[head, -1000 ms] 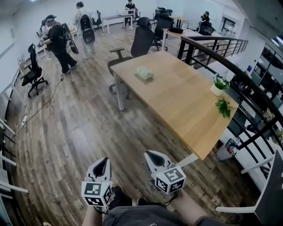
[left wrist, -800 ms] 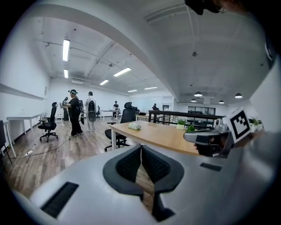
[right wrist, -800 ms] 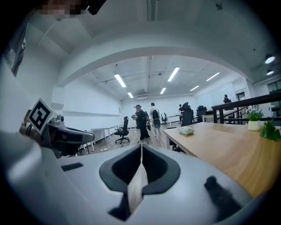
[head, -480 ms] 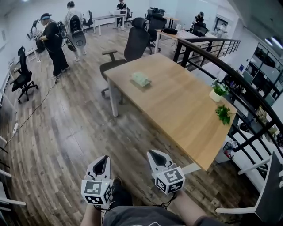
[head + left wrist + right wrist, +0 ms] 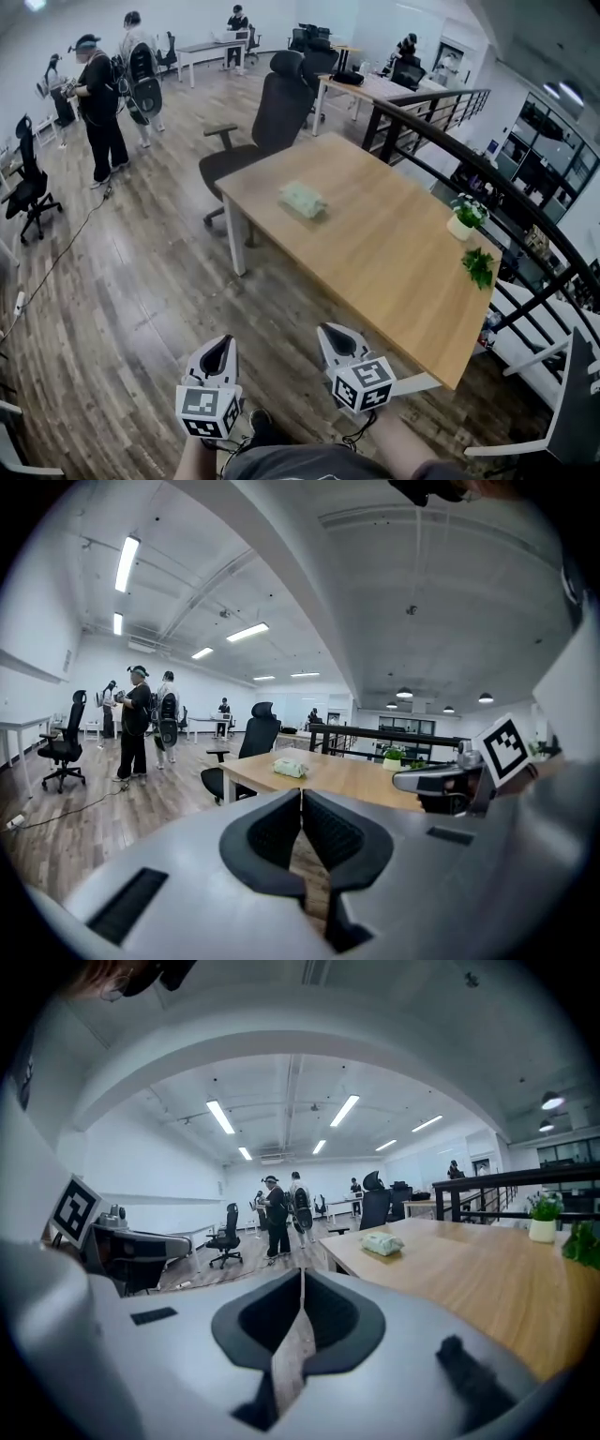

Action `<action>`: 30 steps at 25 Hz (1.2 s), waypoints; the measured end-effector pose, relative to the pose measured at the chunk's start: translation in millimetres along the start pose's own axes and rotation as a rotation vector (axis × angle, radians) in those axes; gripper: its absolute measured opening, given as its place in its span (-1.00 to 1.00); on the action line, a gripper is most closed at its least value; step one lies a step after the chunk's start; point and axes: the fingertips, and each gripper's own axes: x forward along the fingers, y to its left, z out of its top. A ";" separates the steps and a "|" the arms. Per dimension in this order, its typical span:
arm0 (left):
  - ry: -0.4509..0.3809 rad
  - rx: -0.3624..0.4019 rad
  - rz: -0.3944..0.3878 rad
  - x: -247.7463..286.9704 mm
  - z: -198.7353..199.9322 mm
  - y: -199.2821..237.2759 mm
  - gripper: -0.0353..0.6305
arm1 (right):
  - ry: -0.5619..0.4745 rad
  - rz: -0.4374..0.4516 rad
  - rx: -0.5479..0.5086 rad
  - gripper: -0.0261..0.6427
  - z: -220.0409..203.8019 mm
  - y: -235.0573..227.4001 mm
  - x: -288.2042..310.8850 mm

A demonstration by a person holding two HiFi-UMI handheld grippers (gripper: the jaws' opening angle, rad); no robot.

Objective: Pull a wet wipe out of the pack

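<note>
A pale green wet wipe pack (image 5: 302, 199) lies on the far part of a long wooden table (image 5: 394, 253). It also shows small and distant in the left gripper view (image 5: 290, 767) and in the right gripper view (image 5: 382, 1242). My left gripper (image 5: 216, 356) and right gripper (image 5: 336, 339) hang side by side over the wooden floor, well short of the table's near corner. Both point toward the table. In each gripper view the jaws meet at the tips, left gripper (image 5: 301, 794) and right gripper (image 5: 302, 1274), with nothing between them.
A black office chair (image 5: 267, 117) stands at the table's far end. Two potted plants (image 5: 466, 214) (image 5: 479, 265) sit along its right edge, beside a dark railing (image 5: 441, 141). People (image 5: 98, 103) stand at the far left. A white chair (image 5: 562, 403) is at the lower right.
The head view has drawn nearer to the table and its near corner has shifted right. Both grippers keep their spots in the view and stay shut.
</note>
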 end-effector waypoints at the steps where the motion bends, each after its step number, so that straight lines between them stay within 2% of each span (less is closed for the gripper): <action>1: 0.005 -0.003 -0.005 5.1 0.2 9.4 -0.84 | 0.024 0.008 -0.003 -0.85 -2.9 5.1 12.0; 4: 0.016 -0.014 -0.018 17.9 -0.1 36.7 -0.84 | 0.087 0.024 -0.041 -0.85 -11.4 20.1 45.1; 11: 0.026 -0.020 -0.058 47.0 2.3 82.8 -0.84 | 0.075 0.005 -0.039 -0.85 -1.1 34.0 93.8; 17: 0.032 -0.014 -0.105 59.4 4.5 89.4 -0.84 | 0.082 -0.025 -0.029 -0.85 -1.3 34.4 96.1; 26: 0.047 0.002 -0.142 91.4 11.0 92.4 -0.84 | 0.080 -0.093 0.024 -0.85 3.1 0.3 109.8; 30: 0.045 -0.019 -0.145 110.8 17.9 96.2 -0.84 | 0.051 -0.075 0.045 -0.85 15.3 -12.0 133.2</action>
